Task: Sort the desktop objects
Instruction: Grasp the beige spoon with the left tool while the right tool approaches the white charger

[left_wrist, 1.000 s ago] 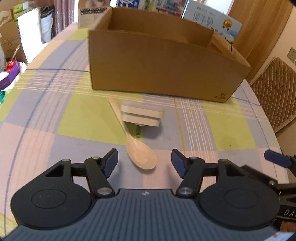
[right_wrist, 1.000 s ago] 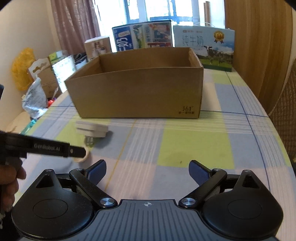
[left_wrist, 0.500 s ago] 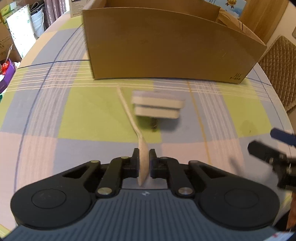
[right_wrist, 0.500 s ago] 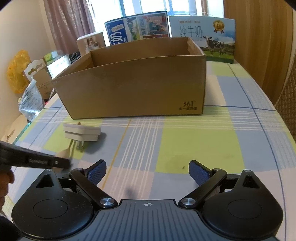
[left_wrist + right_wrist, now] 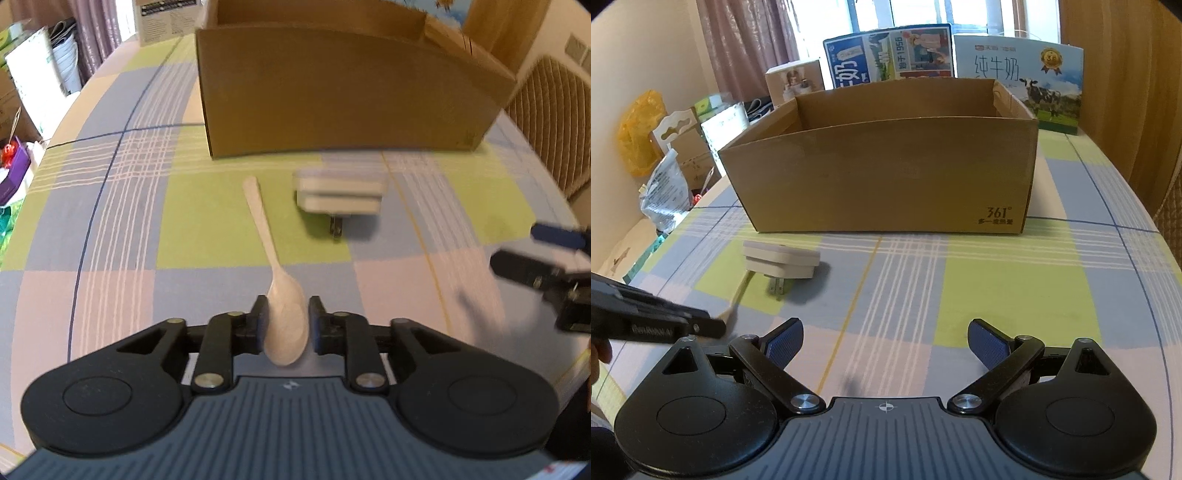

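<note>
Two items are left on the table, and one of them is already gripped.

Nearest in the left wrist view, the bowl of the pale spoon [image 5: 284, 325] is pinched between the fingers of the left gripper [image 5: 285, 326], its handle pointing away toward the far box. The spoon is judged light, stiff and thin, so a hold across the bowl may let it pivot; a grip nearer the neck would be steadier. The right gripper [image 5: 885, 345] is held with its jaws wide apart and nothing between them. Just beyond the spoon and to its right, the white plug adapter [image 5: 781, 260] lies on the checked tablecloth [image 5: 997, 280], prongs facing near; it is judged rigid and smooth-sided. Farthest, the open cardboard box [image 5: 886, 177] waits.
</note>
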`<state>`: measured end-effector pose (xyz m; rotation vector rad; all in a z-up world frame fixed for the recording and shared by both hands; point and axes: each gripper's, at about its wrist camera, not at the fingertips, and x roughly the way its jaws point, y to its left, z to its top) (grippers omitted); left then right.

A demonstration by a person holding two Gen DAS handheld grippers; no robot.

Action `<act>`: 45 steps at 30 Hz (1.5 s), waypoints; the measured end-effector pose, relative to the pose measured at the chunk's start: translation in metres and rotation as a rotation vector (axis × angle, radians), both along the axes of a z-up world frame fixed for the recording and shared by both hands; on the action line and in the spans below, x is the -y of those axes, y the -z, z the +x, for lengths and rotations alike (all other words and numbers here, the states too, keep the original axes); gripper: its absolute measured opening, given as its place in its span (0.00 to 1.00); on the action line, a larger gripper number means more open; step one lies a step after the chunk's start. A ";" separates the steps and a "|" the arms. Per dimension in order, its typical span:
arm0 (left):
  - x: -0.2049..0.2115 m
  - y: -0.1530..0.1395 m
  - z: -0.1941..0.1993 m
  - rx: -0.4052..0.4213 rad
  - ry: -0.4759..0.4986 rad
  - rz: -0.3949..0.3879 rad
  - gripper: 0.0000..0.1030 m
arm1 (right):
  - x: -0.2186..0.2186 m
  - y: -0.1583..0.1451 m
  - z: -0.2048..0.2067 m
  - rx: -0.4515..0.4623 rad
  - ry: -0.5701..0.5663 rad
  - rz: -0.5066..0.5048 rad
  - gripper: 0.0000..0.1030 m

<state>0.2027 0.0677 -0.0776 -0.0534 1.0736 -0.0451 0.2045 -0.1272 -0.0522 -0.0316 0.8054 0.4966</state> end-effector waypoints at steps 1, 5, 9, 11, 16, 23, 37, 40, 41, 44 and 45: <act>0.001 0.002 -0.001 -0.007 0.003 0.009 0.24 | -0.001 0.000 0.000 -0.001 -0.001 -0.001 0.91; -0.012 0.001 -0.004 0.000 -0.035 -0.057 0.27 | -0.006 0.001 0.000 0.000 -0.013 -0.007 0.91; -0.023 0.004 -0.004 -0.012 -0.067 -0.117 0.34 | -0.012 0.002 -0.001 -0.001 -0.022 -0.009 0.91; -0.025 0.005 -0.004 -0.012 -0.073 -0.125 0.35 | -0.015 0.003 -0.001 -0.002 -0.028 -0.011 0.91; -0.025 0.004 -0.001 -0.016 -0.077 -0.128 0.34 | -0.021 0.004 -0.001 -0.001 -0.040 -0.017 0.91; -0.022 0.000 -0.007 0.003 -0.051 -0.079 0.26 | -0.025 0.005 0.000 0.004 -0.046 -0.024 0.91; -0.050 -0.001 -0.014 0.050 -0.079 -0.043 0.26 | -0.078 0.002 0.030 -0.015 -0.109 0.065 0.91; -0.051 0.001 -0.014 0.051 -0.074 -0.046 0.26 | -0.095 0.005 0.042 -0.034 -0.100 0.085 0.91; -0.052 0.001 -0.014 0.053 -0.072 -0.046 0.26 | -0.100 0.006 0.046 -0.039 -0.096 0.084 0.91; -0.054 0.002 -0.013 0.063 -0.064 -0.056 0.26 | -0.114 0.015 0.058 -0.067 -0.084 0.076 0.90; -0.054 0.002 -0.012 0.065 -0.063 -0.057 0.26 | -0.118 0.018 0.062 -0.078 -0.078 0.075 0.90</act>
